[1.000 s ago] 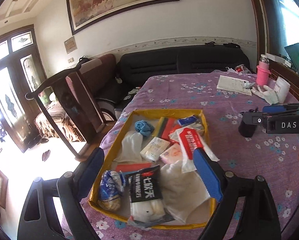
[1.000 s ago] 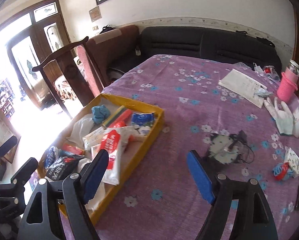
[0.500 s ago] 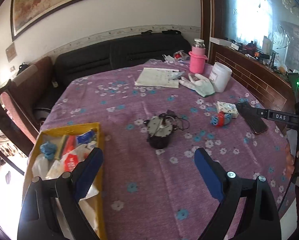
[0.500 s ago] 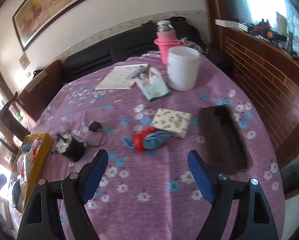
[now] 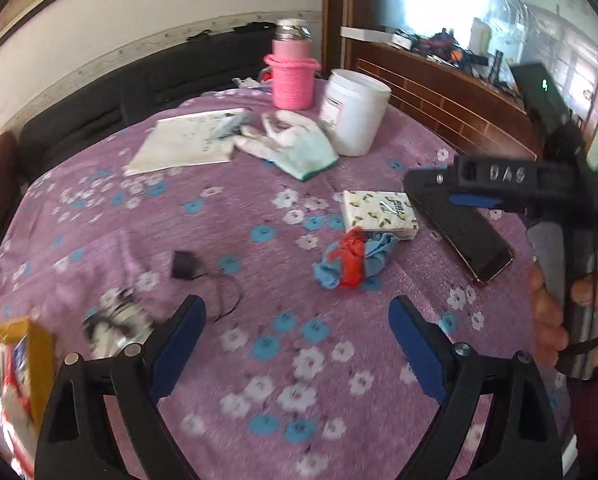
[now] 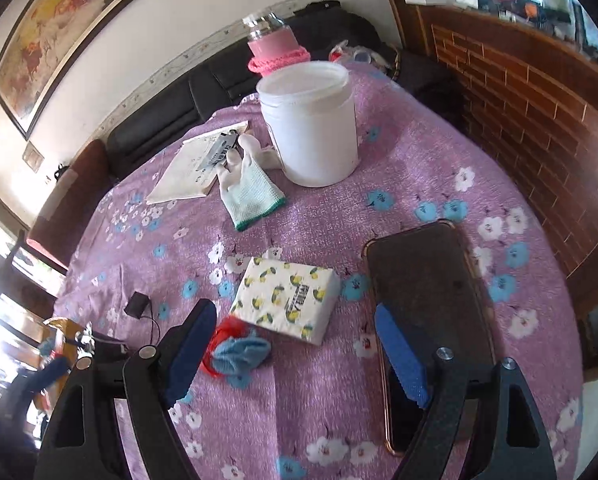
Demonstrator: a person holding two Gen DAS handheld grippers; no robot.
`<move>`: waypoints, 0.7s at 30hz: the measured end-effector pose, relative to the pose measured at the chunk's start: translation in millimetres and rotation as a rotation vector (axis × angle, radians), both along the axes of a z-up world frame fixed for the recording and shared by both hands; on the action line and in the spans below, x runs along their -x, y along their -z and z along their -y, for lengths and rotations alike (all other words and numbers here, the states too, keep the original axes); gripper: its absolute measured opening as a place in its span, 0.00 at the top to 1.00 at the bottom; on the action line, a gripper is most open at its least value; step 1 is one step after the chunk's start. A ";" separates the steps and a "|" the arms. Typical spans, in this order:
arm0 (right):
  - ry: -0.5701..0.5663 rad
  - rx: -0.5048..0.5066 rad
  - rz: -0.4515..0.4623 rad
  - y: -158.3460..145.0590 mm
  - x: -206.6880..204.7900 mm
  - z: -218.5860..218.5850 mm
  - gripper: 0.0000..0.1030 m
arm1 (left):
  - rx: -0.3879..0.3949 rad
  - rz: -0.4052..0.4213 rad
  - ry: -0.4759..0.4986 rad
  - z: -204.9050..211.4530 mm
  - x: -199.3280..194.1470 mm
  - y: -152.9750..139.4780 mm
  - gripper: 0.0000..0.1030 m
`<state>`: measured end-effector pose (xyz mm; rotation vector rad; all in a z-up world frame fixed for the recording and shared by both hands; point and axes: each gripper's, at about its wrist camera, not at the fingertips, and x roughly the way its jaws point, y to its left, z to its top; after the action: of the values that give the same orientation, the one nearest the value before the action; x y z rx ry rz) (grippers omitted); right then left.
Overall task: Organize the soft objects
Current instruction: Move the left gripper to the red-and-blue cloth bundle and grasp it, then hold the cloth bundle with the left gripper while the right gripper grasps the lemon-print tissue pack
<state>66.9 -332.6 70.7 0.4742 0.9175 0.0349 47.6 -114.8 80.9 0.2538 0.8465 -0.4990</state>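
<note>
A floral tissue pack lies on the purple flowered tablecloth, with a blue-and-red cloth bundle touching its near left corner. My right gripper hangs open just above them; its pads touch neither. A white knit glove with a green cuff lies farther back. My left gripper is open and empty over bare cloth, short of the bundle and the pack. The yellow tray of soft goods shows blurred at the lower left.
A dark phone lies right of the pack, partly under my right finger. Behind stand a white tub, a pink-sleeved bottle and a paper booklet. A small black device with a cable lies left. A wooden ledge borders the table's right.
Both grippers swung right, away from the yellow tray, toward the table's right side. The right one came down close over the tissue pack and bundle. Both stayed open.
</note>
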 end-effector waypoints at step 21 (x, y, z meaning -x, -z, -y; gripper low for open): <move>-0.012 -0.223 0.077 19.4 -9.9 33.6 0.17 | -0.029 -0.129 0.155 75.3 -54.3 60.1 0.65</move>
<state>76.8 -366.3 51.3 0.6702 0.8445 0.1665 101.8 -190.1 20.9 0.3177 0.9646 -0.6533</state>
